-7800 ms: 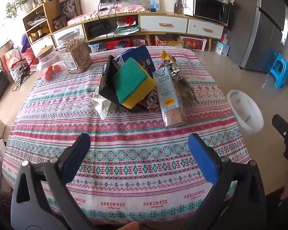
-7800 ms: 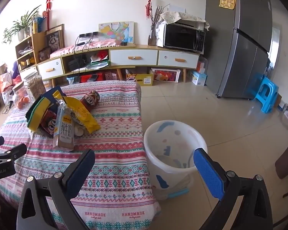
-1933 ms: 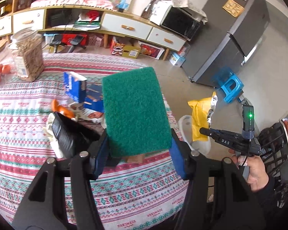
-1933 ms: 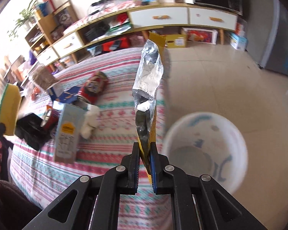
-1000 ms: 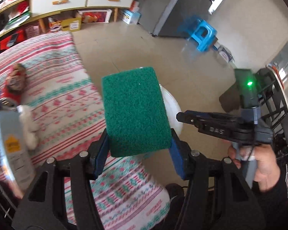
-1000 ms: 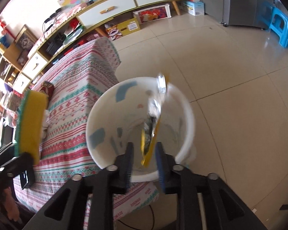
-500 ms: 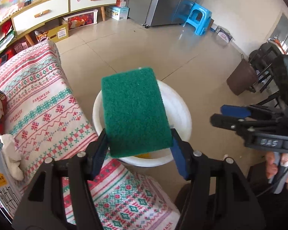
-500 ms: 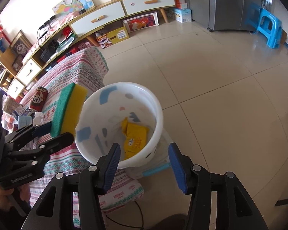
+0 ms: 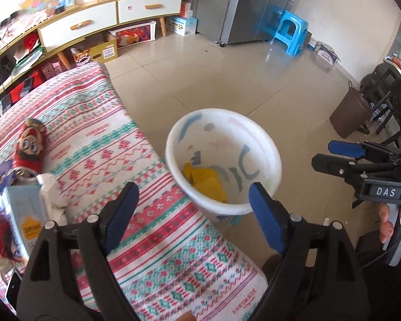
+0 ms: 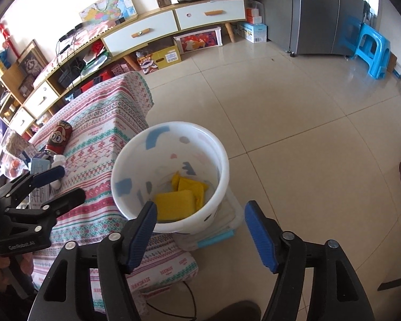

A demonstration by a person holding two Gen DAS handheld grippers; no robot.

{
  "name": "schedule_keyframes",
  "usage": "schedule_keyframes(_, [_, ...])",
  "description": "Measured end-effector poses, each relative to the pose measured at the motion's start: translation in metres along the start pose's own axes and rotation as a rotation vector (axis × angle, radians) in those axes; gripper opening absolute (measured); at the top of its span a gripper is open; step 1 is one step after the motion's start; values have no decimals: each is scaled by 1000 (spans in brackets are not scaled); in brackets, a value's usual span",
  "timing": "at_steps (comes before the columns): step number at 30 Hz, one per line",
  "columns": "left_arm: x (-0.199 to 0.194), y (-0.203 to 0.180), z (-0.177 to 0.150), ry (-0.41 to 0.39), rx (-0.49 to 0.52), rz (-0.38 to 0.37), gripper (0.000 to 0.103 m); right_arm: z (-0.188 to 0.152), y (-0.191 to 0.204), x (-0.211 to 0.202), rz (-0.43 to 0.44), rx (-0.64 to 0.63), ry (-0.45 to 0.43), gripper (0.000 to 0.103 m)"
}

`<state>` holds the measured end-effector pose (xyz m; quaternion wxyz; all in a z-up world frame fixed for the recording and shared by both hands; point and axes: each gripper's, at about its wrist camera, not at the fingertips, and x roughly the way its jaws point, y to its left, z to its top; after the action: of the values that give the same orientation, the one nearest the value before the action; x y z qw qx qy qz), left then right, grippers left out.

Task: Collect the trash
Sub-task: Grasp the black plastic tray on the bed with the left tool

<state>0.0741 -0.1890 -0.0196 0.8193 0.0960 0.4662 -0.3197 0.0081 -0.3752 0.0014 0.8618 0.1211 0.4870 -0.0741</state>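
The white bin hides part of its load: its near wall and the right tool's left pad cover the near edge of the yellow sponge. The yellow wrapper is partly under that sponge. The bin's base is out of sight behind its own body. At the counter's far left, the milk carton and blue packet are smeared and cut by the left view's edge. The carton's print is unreadable.
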Motion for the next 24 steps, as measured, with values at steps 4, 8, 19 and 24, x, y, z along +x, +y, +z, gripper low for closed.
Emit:
schedule_keyframes(4, [-18, 12, -6, -7, -20, 22, 85, 3, 11, -2, 2, -20, -9, 78])
schedule_keyframes(8, [-38, 32, -14, -17, -58, 44, 86, 6, 30, -2, 16, -52, -14, 81])
schedule_keyframes(19, [-90, 116, -57, -6, -236, 141, 88, 10, 87, -4, 57, -138, -27, 84])
schedule_keyframes(24, [-101, 159, -88, 49, -348, 192, 88, 9, 111, 1, 66, -180, -22, 84])
